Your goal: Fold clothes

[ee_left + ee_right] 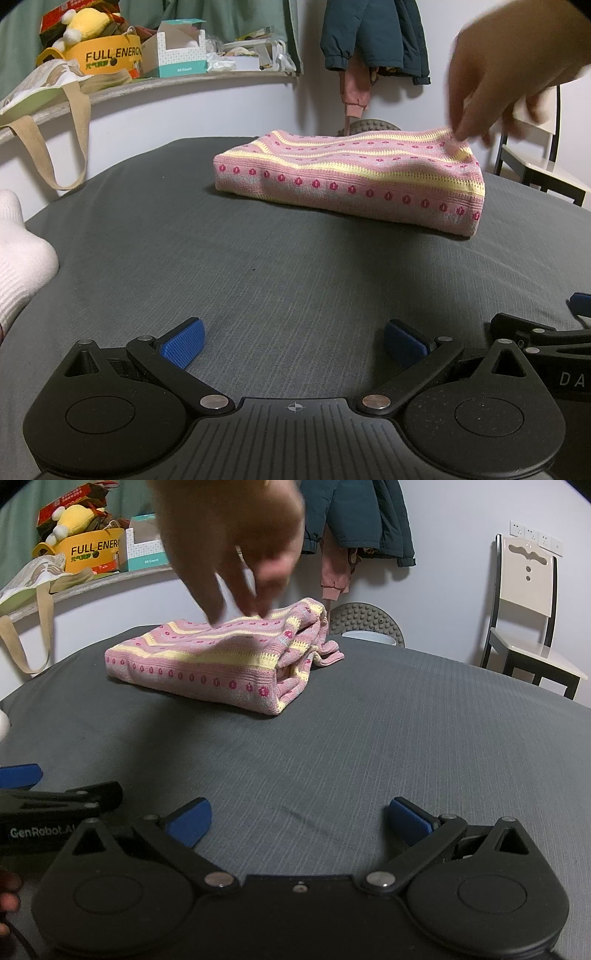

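One folded sweater [351, 181], one hand [509, 70], two gaping grippers [291, 347]

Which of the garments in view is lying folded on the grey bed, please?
The pink and yellow striped knit, under a bare hand; the teal jacket and pink garment hang on the wall.

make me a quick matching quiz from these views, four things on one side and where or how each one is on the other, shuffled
Things:
1. pink knit garment
2. bare hand
3. left hand-held gripper
4. chair

Places or states:
A. open, holding nothing
B. by the wall, beyond the grey surface
C. folded, lying on the grey surface
D. fingertips reaching down to the folded top

Pairs: 1-C, 2-D, 3-A, 4-B
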`<state>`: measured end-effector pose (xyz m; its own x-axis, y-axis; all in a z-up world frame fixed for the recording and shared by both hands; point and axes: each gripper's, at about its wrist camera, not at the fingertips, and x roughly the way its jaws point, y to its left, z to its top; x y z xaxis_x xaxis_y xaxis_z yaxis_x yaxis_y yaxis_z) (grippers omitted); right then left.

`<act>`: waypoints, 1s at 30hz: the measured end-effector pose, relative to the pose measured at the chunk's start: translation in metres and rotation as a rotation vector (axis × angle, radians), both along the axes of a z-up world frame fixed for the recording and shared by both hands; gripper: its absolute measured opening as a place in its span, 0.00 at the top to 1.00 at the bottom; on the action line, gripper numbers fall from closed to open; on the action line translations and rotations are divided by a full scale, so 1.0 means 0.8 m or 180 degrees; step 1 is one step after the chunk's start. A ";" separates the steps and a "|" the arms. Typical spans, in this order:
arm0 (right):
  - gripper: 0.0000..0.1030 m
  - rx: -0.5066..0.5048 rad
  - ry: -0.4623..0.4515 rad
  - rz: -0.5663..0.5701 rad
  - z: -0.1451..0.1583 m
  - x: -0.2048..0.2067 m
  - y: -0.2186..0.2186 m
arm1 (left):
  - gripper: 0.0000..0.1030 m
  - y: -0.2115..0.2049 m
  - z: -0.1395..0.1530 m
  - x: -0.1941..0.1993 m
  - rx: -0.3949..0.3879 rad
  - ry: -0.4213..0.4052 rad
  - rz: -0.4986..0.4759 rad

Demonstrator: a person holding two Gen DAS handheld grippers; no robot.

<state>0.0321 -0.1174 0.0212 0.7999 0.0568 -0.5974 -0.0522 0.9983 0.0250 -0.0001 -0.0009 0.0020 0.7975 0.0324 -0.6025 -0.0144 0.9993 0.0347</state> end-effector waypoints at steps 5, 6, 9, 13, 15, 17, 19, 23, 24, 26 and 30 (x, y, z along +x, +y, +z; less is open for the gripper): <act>0.00 0.0005 0.0003 0.0000 0.002 -0.001 -0.001 | 0.00 0.001 -0.001 0.000 -0.0002 0.0002 0.0007; 0.00 0.0006 0.0003 0.0000 0.002 -0.002 0.000 | 0.00 0.001 0.000 0.000 -0.0004 0.0003 0.0007; 0.00 0.0009 0.0000 -0.0001 0.002 -0.003 0.000 | 0.00 0.001 0.000 0.000 -0.0005 0.0002 0.0008; 0.00 0.0012 -0.0004 -0.0001 0.002 -0.004 -0.001 | 0.00 0.000 -0.001 -0.002 0.0001 0.0001 0.0009; 0.00 0.0010 -0.0004 -0.0002 0.001 -0.003 0.000 | 0.00 0.000 -0.001 -0.002 0.0000 0.0002 0.0009; 0.00 0.0013 -0.0006 -0.0001 0.001 -0.003 0.000 | 0.00 0.001 -0.001 -0.002 0.0000 0.0001 0.0009; 0.00 0.0010 -0.0006 -0.0001 0.001 -0.003 0.000 | 0.00 0.001 -0.002 -0.001 -0.0002 0.0001 0.0009; 0.00 0.0005 -0.0003 -0.0001 0.002 -0.003 0.001 | 0.00 0.001 -0.002 0.000 -0.0001 0.0001 0.0013; 0.00 0.0006 -0.0002 -0.0001 0.002 -0.003 0.001 | 0.00 0.001 -0.002 0.000 0.0000 0.0002 0.0012; 0.00 0.0007 -0.0002 -0.0001 0.002 -0.003 0.001 | 0.00 0.001 -0.001 0.000 -0.0001 0.0002 0.0012; 0.00 0.0006 -0.0003 -0.0001 0.002 -0.003 0.001 | 0.00 0.002 -0.002 -0.001 -0.0004 0.0000 0.0013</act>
